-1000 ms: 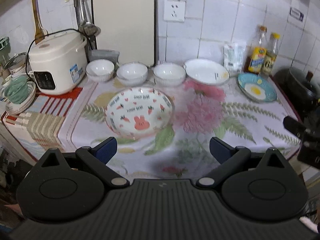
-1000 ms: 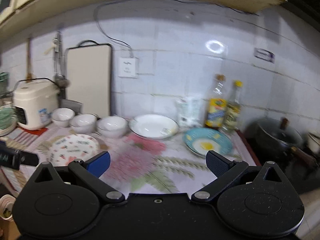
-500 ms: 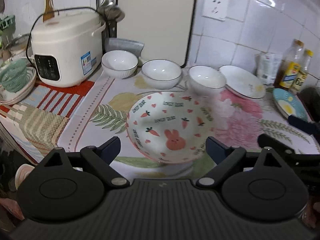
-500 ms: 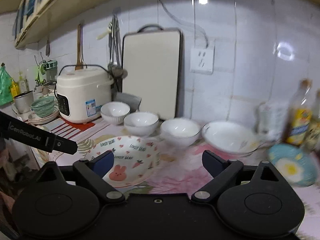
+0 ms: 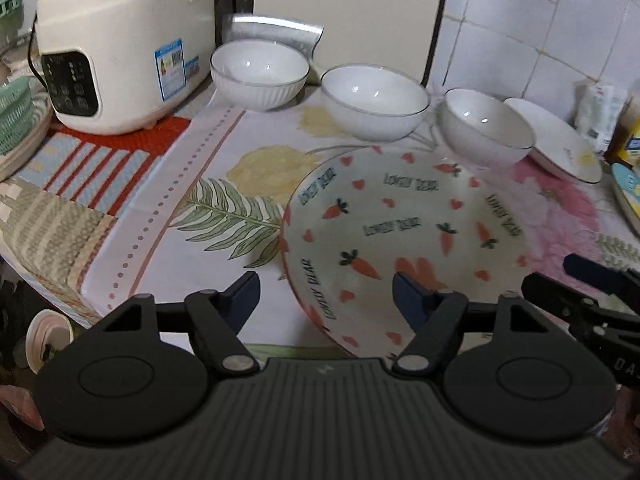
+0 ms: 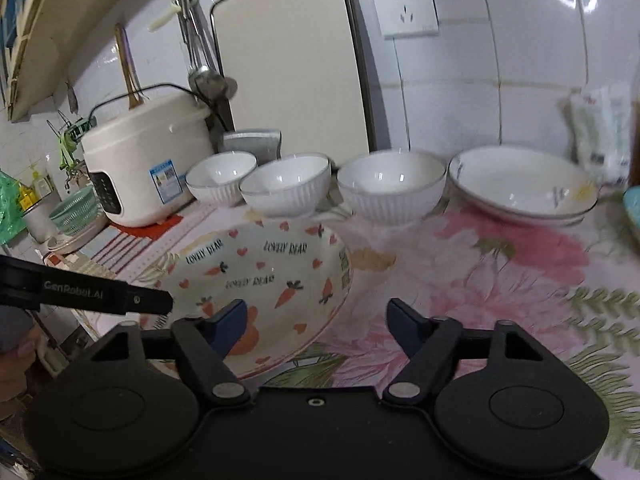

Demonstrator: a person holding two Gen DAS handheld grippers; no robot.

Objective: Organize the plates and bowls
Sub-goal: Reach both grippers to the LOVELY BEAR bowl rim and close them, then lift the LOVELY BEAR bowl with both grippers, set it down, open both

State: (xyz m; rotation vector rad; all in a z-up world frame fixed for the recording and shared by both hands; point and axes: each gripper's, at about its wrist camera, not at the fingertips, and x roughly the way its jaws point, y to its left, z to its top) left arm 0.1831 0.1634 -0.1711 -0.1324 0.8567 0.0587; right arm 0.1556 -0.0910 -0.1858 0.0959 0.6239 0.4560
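A carrot-and-rabbit patterned plate [image 5: 404,236] lies on the flowered cloth; it also shows in the right wrist view [image 6: 260,280]. My left gripper [image 5: 326,300] is open, its fingers straddling the plate's near left rim. My right gripper [image 6: 314,326] is open, straddling the plate's right rim. Three white bowls [image 5: 260,72] [image 5: 374,100] [image 5: 486,132] stand in a row behind the plate. A white shallow plate [image 6: 524,186] sits right of them. A blue plate [image 5: 626,196] is at the far right edge.
A white rice cooker [image 5: 116,40] stands at the back left, with a green basket [image 5: 14,116] on dishes beside it. A cutting board [image 6: 288,64] leans on the tiled wall. Bottles [image 5: 630,136] stand at the back right. The counter's left edge [image 5: 52,284] drops off.
Both grippers have moved in and down toward the patterned plate, which now lies between them. The right gripper swung left from the blue plate area. Both jaws stayed open.
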